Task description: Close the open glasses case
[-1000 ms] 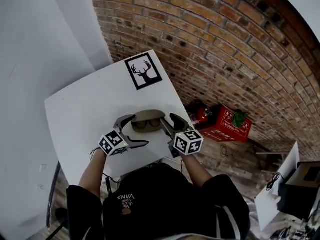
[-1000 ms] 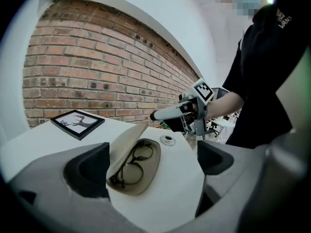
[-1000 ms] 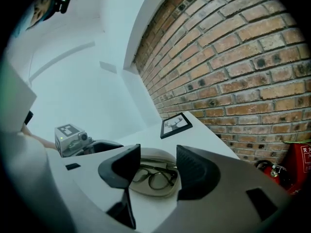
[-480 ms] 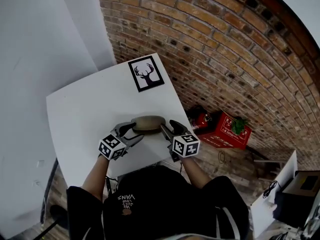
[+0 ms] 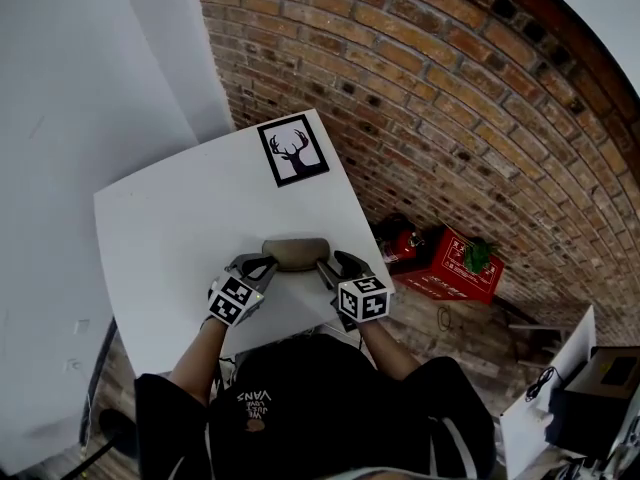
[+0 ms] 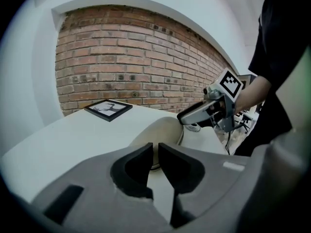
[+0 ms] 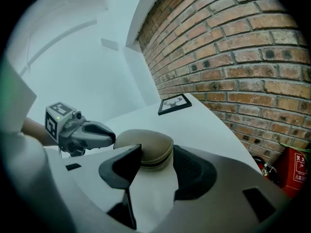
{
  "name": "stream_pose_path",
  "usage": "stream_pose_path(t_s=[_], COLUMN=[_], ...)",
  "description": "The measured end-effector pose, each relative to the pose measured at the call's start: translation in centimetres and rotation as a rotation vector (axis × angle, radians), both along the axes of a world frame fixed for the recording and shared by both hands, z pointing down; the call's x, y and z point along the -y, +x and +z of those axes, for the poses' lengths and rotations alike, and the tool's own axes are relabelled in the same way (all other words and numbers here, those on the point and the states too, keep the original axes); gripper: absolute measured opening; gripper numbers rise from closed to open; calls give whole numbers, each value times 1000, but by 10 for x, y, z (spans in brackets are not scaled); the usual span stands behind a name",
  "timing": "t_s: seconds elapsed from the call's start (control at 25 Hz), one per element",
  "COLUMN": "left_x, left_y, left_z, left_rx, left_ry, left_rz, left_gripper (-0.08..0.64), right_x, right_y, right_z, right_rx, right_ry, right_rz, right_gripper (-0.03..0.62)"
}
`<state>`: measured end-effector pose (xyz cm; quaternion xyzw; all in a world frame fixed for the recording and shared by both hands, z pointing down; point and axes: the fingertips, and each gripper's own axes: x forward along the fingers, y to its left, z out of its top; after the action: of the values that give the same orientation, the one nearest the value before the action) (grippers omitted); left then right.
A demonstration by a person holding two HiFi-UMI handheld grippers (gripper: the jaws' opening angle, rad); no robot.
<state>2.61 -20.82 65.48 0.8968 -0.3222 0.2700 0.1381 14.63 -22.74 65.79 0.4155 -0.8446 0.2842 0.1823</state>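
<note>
Left gripper (image 6: 155,150) jaws, just closing, stand nearly together on nothing at the glasses case's (image 5: 297,252) 8 o'clock. Right gripper (image 7: 157,154) jaws clasp its 4 o'clock end. The lid looks down, so next likely comes a check that it has latched

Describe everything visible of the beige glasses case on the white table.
The beige oval glasses case looks fabric-covered, with a domed lid and a dark seam between lid and base. It is closed and lies flat on the white table, near the edge closest to the person. The right tool has its jaws against both sides of the case's right end, apparently gripping it.
</note>
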Motion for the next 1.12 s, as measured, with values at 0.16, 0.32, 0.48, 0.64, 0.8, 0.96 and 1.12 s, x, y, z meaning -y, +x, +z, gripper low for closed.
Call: stream_pose_path(t_s=[0.16,0.32,0.48,0.64,0.8,0.96,1.12], left_x=[-1,0,0,1,0,0,0], left_y=[0,-1,0,0,0,0,-3], left_z=[4,4,7,9,9,8,6], left_rx=[12,23,37,42,36,26,12], left_ry=[-2,5,19,9,1,6,-5], left_rz=[-21,-31,-46,-49,-44,-39,-61], left_gripper=[35,34,32,29,28,28,18], right_x=[-1,-1,0,2,2,2,-1], right_y=[-1,-3,-3,-4,-2,-1,-4], right_z=[4,4,5,6,6,5,-1], right_rx=[-41,-98,-128,-149,-156,-159,-160], right_ry=[13,40,50,52,39,22,28], right_rz=[-20,-51,-57,-66,-63,-38,-9], right_gripper=[204,204,215,218,221,221,215])
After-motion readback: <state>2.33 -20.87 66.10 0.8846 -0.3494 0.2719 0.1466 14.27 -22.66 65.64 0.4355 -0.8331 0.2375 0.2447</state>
